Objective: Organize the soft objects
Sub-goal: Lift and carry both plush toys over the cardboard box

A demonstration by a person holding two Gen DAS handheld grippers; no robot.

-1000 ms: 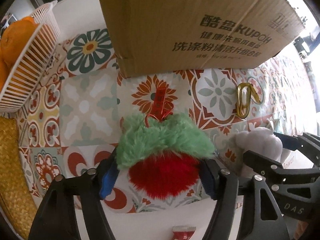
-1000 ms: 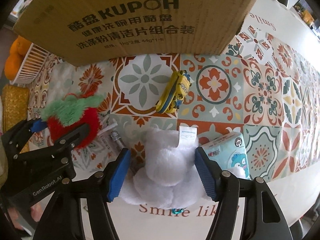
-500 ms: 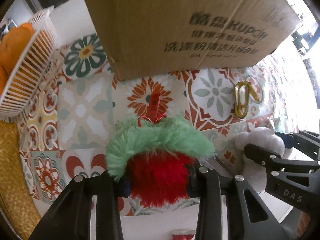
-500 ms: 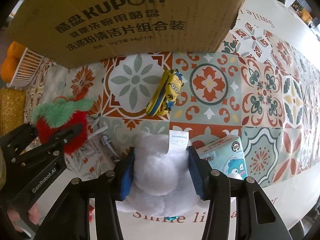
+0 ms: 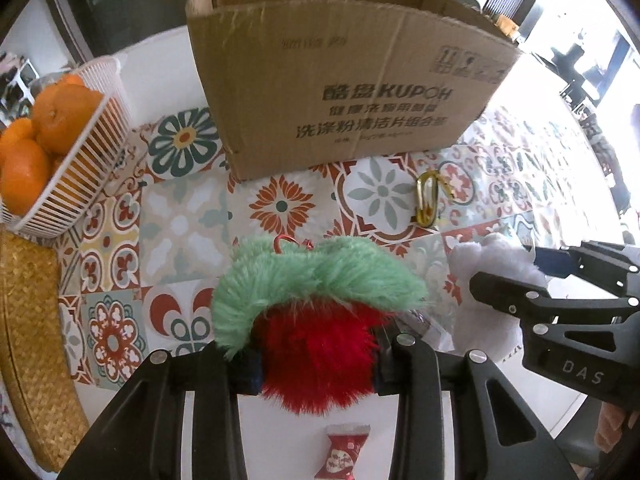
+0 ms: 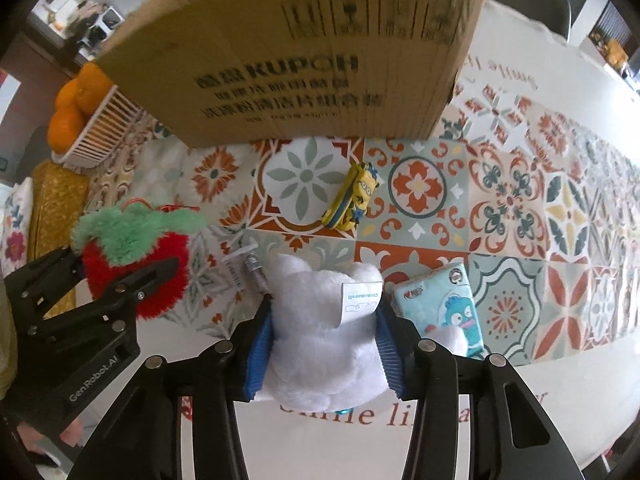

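Observation:
My left gripper (image 5: 316, 364) is shut on a furry strawberry plush (image 5: 320, 320), red with a green top, and holds it above the patterned tablecloth. It also shows in the right wrist view (image 6: 132, 256). My right gripper (image 6: 324, 344) is shut on a white plush toy (image 6: 324, 340) with a paper tag; in the left wrist view the white plush toy (image 5: 484, 292) is at the right. An open cardboard box (image 5: 340, 80) marked KUPOH stands behind both; it also shows in the right wrist view (image 6: 300, 60).
A white basket of oranges (image 5: 60, 152) and a woven mat (image 5: 32, 340) are at the left. A yellow minion toy (image 6: 354, 196), a tissue pack (image 6: 444, 312), a wrapped small item (image 6: 248, 276) and a red candy (image 5: 340, 456) lie on the tablecloth (image 6: 520, 208).
Both grippers closed on their plush toys and lifted them up off the table. The box top has come into view.

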